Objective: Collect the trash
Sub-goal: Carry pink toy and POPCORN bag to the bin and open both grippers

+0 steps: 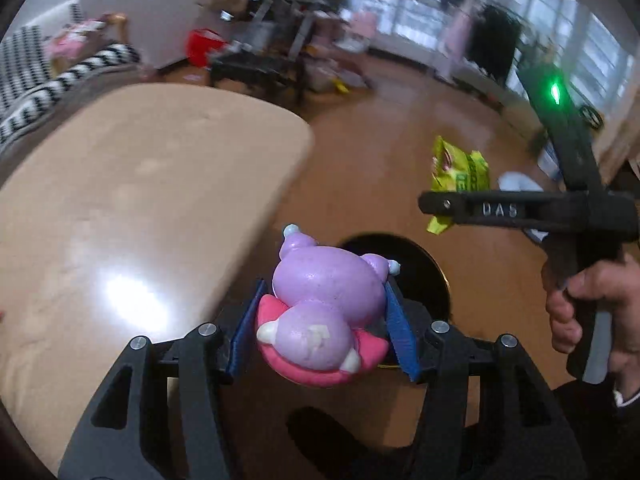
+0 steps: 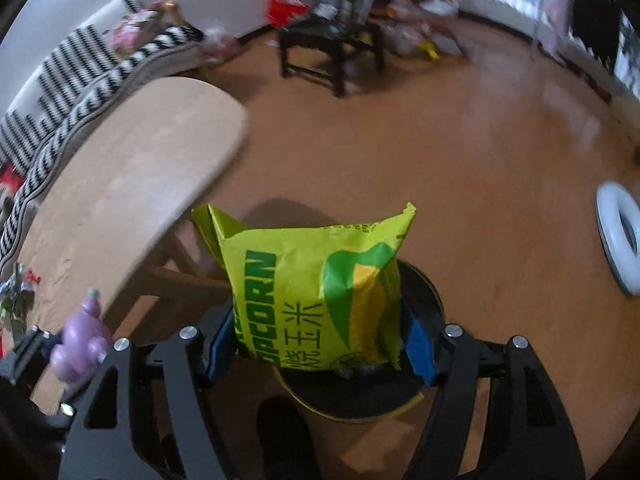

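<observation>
My left gripper (image 1: pixel 324 320) is shut on a purple and pink squishy toy (image 1: pixel 324 304), held beside the table edge above a round black bin (image 1: pixel 424 268) on the floor. My right gripper (image 2: pixel 320 340) is shut on a yellow-green popcorn bag (image 2: pixel 320 292), held right over the same black bin (image 2: pixel 424 300). The right gripper with the bag (image 1: pixel 460 168) shows in the left wrist view at the right. The purple toy (image 2: pixel 80 344) shows at the lower left of the right wrist view.
A light wooden table (image 1: pixel 120 200) lies to the left, with wrappers (image 2: pixel 16 296) at its near end. A striped sofa (image 2: pixel 80 76), a dark chair (image 2: pixel 332 48) and clutter stand at the back. A white ring (image 2: pixel 620 236) lies on the wooden floor at right.
</observation>
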The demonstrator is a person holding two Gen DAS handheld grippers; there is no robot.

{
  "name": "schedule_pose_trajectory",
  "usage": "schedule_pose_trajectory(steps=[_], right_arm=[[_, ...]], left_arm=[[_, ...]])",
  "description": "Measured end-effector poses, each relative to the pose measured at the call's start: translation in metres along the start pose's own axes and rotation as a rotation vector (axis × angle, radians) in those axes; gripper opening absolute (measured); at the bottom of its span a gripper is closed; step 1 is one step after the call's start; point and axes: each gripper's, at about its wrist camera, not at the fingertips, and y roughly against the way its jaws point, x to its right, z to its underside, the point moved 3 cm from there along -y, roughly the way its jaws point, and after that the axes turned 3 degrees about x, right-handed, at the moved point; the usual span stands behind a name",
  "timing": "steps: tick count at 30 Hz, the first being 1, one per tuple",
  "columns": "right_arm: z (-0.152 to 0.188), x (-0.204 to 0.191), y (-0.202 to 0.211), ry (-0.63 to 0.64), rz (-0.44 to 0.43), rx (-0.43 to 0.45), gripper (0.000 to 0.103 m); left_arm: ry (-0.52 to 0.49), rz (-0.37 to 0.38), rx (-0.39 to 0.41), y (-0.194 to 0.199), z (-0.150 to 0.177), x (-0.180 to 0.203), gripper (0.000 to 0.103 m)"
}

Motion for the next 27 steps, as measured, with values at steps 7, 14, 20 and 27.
schedule_pose_trajectory(steps=[7, 14, 20, 27], right_arm=[[0.010, 0.029, -0.008, -0.070, 0.018, -0.066, 0.069], [0.001, 0.028, -0.013, -0.081, 0.016, -0.066, 0.069], [0.001, 0.030, -0.013, -0.086, 0.021, -0.065, 0.071], [0.002, 0.029, -0.011, -0.083, 0.046, -0.056, 0.081]], left_arm=[[-0.023, 0.055, -0.065, -0.049, -0.004, 0.025, 0.056], [-0.016, 0.076, -0.083, -0.067, -0.012, 0.026, 0.056], [0.003, 0.083, -0.080, -0.076, -0.014, 0.029, 0.060], [0.014, 0.085, -0.078, -0.075, -0.011, 0.031, 0.071]])
